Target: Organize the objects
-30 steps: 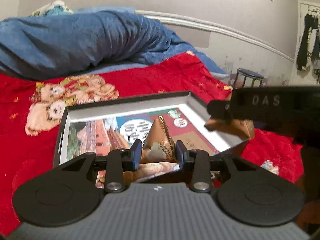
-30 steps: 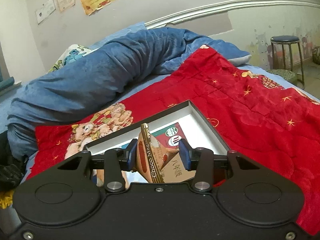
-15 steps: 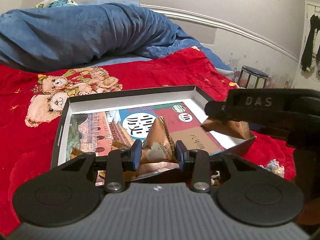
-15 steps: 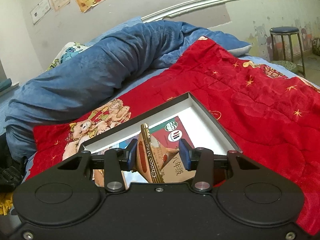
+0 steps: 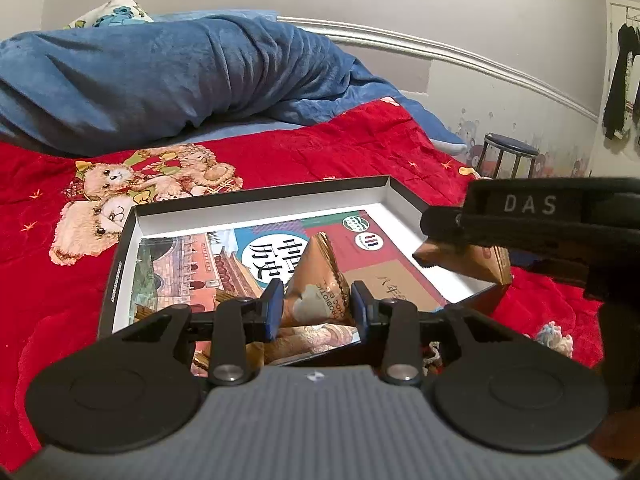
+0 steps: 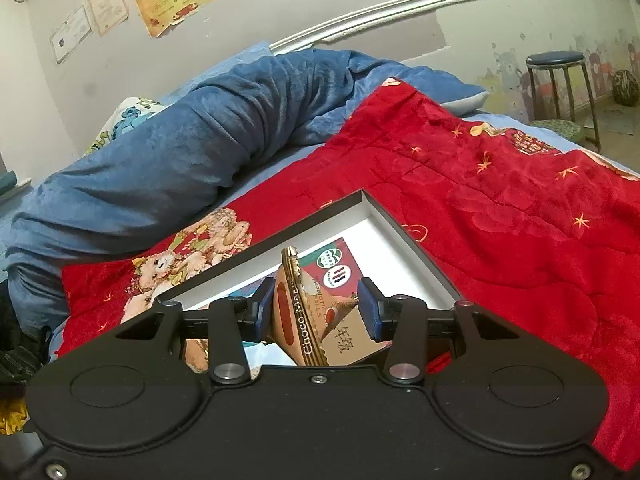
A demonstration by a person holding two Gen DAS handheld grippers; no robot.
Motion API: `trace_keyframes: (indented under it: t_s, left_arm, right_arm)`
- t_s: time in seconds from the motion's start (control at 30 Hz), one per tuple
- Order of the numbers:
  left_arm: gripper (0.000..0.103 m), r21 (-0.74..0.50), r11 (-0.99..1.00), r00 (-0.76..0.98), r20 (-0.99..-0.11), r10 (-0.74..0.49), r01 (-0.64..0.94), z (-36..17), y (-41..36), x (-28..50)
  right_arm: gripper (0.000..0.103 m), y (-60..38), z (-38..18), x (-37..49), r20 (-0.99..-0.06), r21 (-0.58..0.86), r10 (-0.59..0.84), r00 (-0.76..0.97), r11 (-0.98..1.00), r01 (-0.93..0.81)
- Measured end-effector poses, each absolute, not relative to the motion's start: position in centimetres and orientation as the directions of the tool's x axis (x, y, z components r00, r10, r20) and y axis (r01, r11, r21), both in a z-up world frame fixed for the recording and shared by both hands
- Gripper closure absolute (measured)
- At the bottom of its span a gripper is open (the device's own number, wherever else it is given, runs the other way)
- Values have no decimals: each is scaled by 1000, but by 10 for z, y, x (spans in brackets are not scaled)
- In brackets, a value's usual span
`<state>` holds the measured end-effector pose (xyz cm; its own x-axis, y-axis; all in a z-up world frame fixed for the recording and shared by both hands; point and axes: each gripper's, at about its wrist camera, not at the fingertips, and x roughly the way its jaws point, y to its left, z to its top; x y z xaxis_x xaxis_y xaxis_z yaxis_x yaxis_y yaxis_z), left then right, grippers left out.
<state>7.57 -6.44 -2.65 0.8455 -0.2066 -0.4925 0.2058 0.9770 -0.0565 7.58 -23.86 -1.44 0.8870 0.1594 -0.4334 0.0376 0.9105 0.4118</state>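
- Snack pouch (image 5: 318,288) pinched in left gripper (image 5: 318,306), above open box (image 5: 256,196) on red blanket (image 5: 340,152).
- Second pouch (image 6: 308,312) clamped by right gripper (image 6: 316,312), over same box's corner.

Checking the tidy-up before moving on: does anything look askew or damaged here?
Nothing looks damaged or spilled. The colourful textbook lies flat in the shallow black box, and each gripper, left and right, holds a brown pyramid-shaped snack packet above it.

Glossy foil snack packet (image 5: 318,280) — plush red blanket (image 5: 320,156) — matt cardboard box (image 5: 256,202).
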Motion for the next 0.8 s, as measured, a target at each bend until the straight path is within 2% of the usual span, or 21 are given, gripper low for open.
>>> trace_keyframes:
  t_s: [0.13,0.47,0.6,0.8]
  left_arm:
    - [63,-32,979,851,-489,-193,203,-29,-64,73]
    - [63,-62,980,847,-495,-194,189,-28,-59,78]
    - [63,-28,980,856,-483,-187,199,-30,-61,77]
    - [63,-55,982,845,-501,-185,182,-33,-61,83]
  right_arm:
    - [60,-238,-17,79,-440,423,174,881,905,33]
    - [60,-242,-25,90,-434,491,222,873,871,23]
    - [60,-238,-30,94,-447,487,235,863,873,15]
    - [60,-233,-32,98,-458,476,245,855,879,2]
